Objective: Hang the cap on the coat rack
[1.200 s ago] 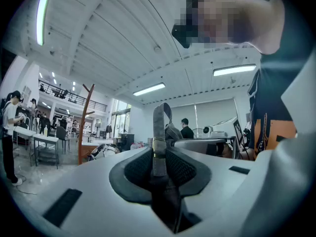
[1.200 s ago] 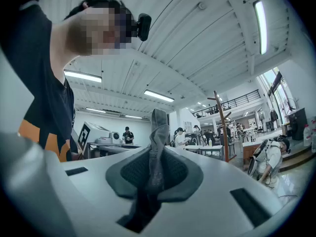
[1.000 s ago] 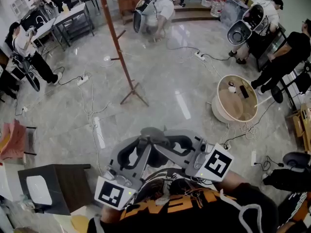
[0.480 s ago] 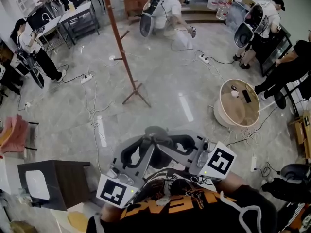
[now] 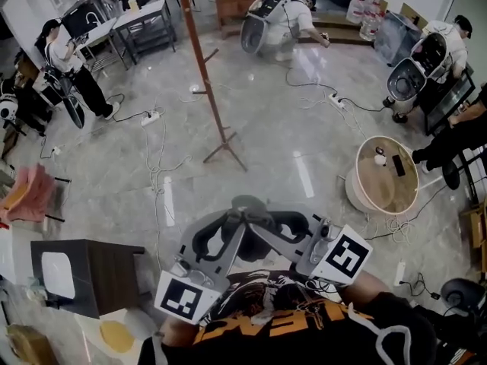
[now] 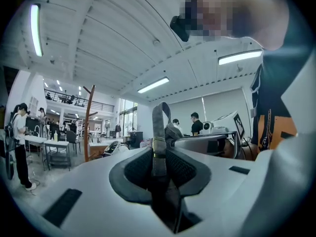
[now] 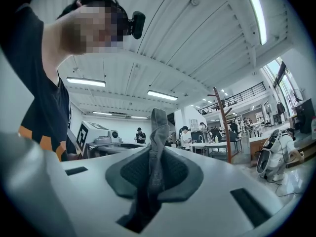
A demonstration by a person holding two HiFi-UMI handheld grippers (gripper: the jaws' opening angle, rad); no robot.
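I hold a grey cap [image 5: 246, 209] between both grippers, low in the head view and close to my chest. My left gripper [image 5: 230, 226] is shut on the cap's back strap [image 6: 158, 132], which bears a small gold buckle. My right gripper [image 5: 262, 228] is shut on a fold of the cap's grey cloth [image 7: 157, 132]. The coat rack [image 5: 208, 74] is a brown wooden pole with pegs and splayed feet, standing on the floor ahead and a little left. It also shows far off in the left gripper view as the rack [image 6: 87, 122], and in the right gripper view as the rack [image 7: 225, 127].
A round wooden table [image 5: 364, 185] stands at the right. A dark side table [image 5: 106, 268] is at my lower left. Cables and power strips [image 5: 151, 117] lie across the floor around the rack's feet. Several people and desks [image 5: 141, 17] stand farther back.
The coat rack and the floor have slid down and right in the head view, so the rack's base is nearer. Both grippers keep the cap in the same hold.
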